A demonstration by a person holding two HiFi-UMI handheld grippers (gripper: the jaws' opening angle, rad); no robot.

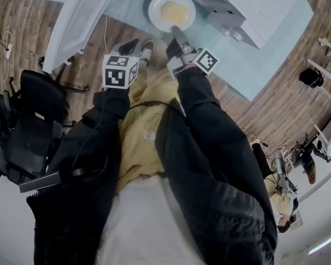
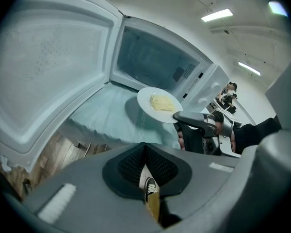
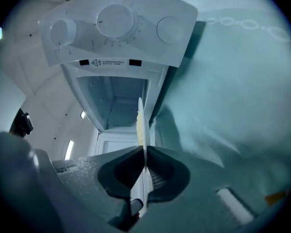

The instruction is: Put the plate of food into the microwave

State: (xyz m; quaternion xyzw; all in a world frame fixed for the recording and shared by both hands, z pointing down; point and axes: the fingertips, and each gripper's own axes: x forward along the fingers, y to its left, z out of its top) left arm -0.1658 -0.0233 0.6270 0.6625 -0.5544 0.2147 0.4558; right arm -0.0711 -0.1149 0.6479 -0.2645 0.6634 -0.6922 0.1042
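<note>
Grey left gripper [image 2: 145, 147], low in its own view, is clenched on nothing. The right gripper [image 3: 144, 152] pinches the rim of the round white plate of yellow food [image 1: 171, 10], held at top centre of the head view above the teal-clothed table [image 1: 254, 59], before the white microwave [image 2: 155, 62] with its door [image 2: 48, 72] swung open.

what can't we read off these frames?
Floor of the microwave, any turntable: dim in both gripper views; its own top hides it in head view.
Markings round the dial: too small and blurred, right gripper view.
What the food is: pale yellow heap, too small in head and left gripper views; the plate is edge-on in right gripper view.
</note>
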